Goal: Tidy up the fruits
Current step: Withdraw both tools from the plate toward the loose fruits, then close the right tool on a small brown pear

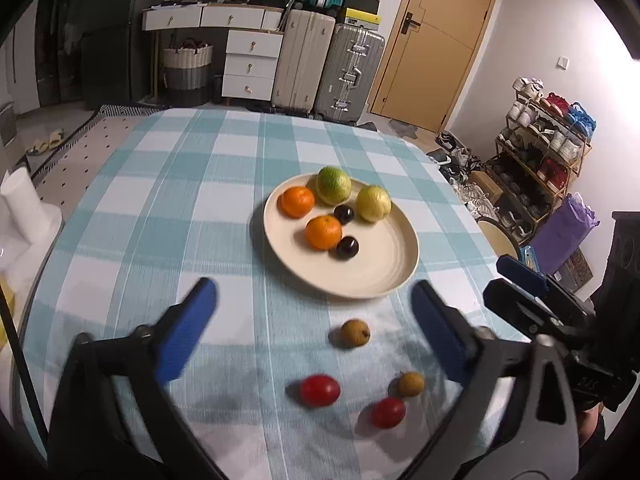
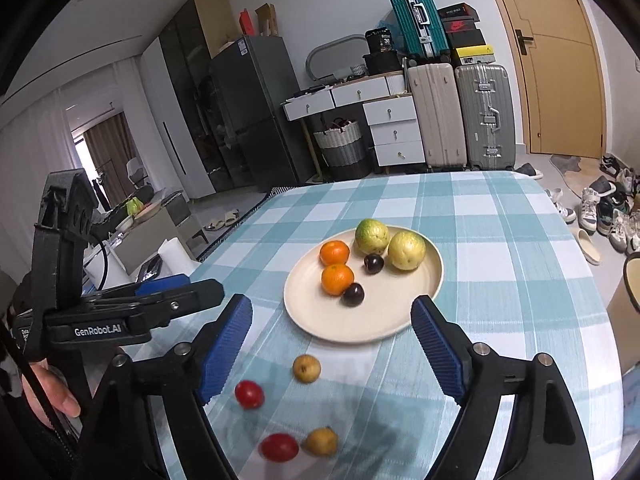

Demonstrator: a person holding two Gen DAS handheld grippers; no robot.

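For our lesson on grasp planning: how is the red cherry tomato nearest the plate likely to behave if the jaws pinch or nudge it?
The red cherry tomato looks round and glossy, so a nudge would probably roll it across the checked cloth. Its smooth skin may slip between flat pads. Being small and thin-skinned, it probably squashes under a hard squeeze, so a gentle pinch seems wise.

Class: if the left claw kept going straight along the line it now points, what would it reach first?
Probably the small brown fruit lying on the cloth between the open left claw and the plate. Depth is uncertain, so it might meet the tablecloth first.
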